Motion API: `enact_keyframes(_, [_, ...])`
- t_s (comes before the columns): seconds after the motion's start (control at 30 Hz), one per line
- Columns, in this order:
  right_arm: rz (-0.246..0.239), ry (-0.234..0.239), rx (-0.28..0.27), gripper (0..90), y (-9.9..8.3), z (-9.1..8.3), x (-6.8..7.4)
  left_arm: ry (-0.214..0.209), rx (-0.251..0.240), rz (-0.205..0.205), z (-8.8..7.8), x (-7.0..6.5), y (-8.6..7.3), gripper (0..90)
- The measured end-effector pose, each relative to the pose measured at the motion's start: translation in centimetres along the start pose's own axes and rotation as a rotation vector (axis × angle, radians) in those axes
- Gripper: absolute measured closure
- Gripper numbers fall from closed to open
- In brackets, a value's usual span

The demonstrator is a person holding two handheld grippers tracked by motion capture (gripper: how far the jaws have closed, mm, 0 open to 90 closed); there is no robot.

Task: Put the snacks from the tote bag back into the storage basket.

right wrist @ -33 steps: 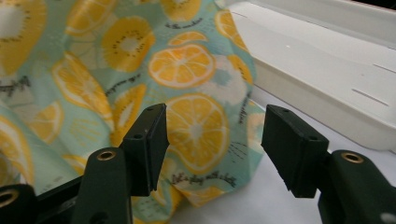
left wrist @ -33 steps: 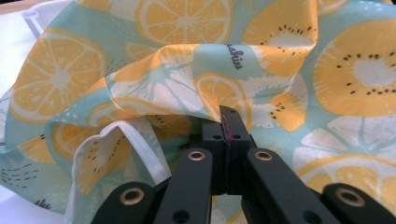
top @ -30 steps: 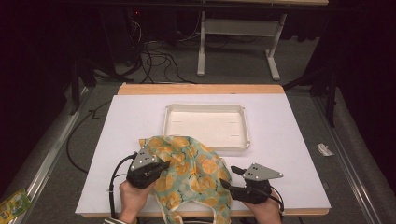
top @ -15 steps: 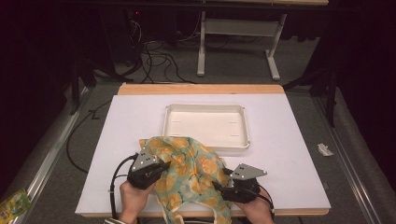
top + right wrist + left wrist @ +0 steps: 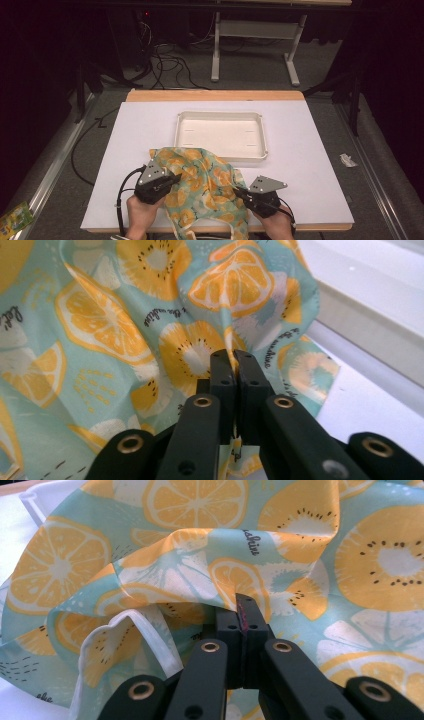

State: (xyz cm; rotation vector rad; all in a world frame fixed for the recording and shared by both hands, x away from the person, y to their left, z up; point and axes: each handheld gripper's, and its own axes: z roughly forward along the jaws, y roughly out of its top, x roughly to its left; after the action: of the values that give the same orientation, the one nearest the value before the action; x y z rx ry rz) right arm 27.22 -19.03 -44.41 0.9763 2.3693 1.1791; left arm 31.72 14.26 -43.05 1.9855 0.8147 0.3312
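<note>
Grasp stage: left tool (image 5: pixel 172 176) clamped on the fruit-print cloth (image 5: pixel 202 187) at the counter's (image 5: pixel 310 170) near edge; right tool (image 5: pixel 240 192) has just closed on its fold; lifting needs both hands together

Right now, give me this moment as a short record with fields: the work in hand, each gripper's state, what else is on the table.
work: handling a fruit-print cloth at the near edge of the white table
left gripper: shut on a fold of the cloth
right gripper: jaws have just been closing; now shut on a fold of the cloth
cloth: crumpled, aqua with orange slices, a white strap hanging over the near edge
tray: white, empty, behind the cloth, its near rim touched by the fabric
</note>
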Motion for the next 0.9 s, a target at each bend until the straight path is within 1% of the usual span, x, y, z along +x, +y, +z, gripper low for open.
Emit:
enact_keyframes(0.13, [0.002,-0.015,-0.03,90.0,-0.1,-0.7,-0.3,0.0,-0.006,0.008,-0.1,-0.1,0.1,90.0])
enact_keyframes(0.17, [0.017,-0.018,-0.037,90.0,-0.1,-1.0,-0.5,-0.002,-0.007,0.006,-0.1,-0.1,0.2,90.0])
enact_keyframes(0.37, [0.052,-0.044,-0.061,90.0,-0.7,-1.8,-1.7,-0.001,-0.022,0.014,-0.4,-0.2,0.5,90.0])
enact_keyframes(0.43, [0.073,-0.054,-0.064,89.9,-0.9,-2.0,-2.0,-0.001,-0.029,0.016,-0.5,-0.2,0.6,90.0])
enact_keyframes(0.57, [0.09,-0.07,-0.059,89.8,-1.4,-2.1,-2.7,-0.004,-0.035,0.021,-0.5,-0.4,1.0,90.0])
enact_keyframes(0.67, [0.104,-0.077,-0.045,89.8,-1.7,-1.9,-3.2,-0.008,-0.042,0.022,-0.4,-0.5,1.3,90.0])
enact_keyframes(0.77, [0.125,-0.086,-0.026,89.8,-2.1,-1.7,-3.6,-0.01,-0.041,0.033,-0.2,-0.7,1.7,90.0])
enact_keyframes(0.9, [0.133,-0.102,-0.008,89.8,-2.4,-1.4,-4.1,-0.018,-0.046,0.036,0.1,-0.8,2.0,90.0])
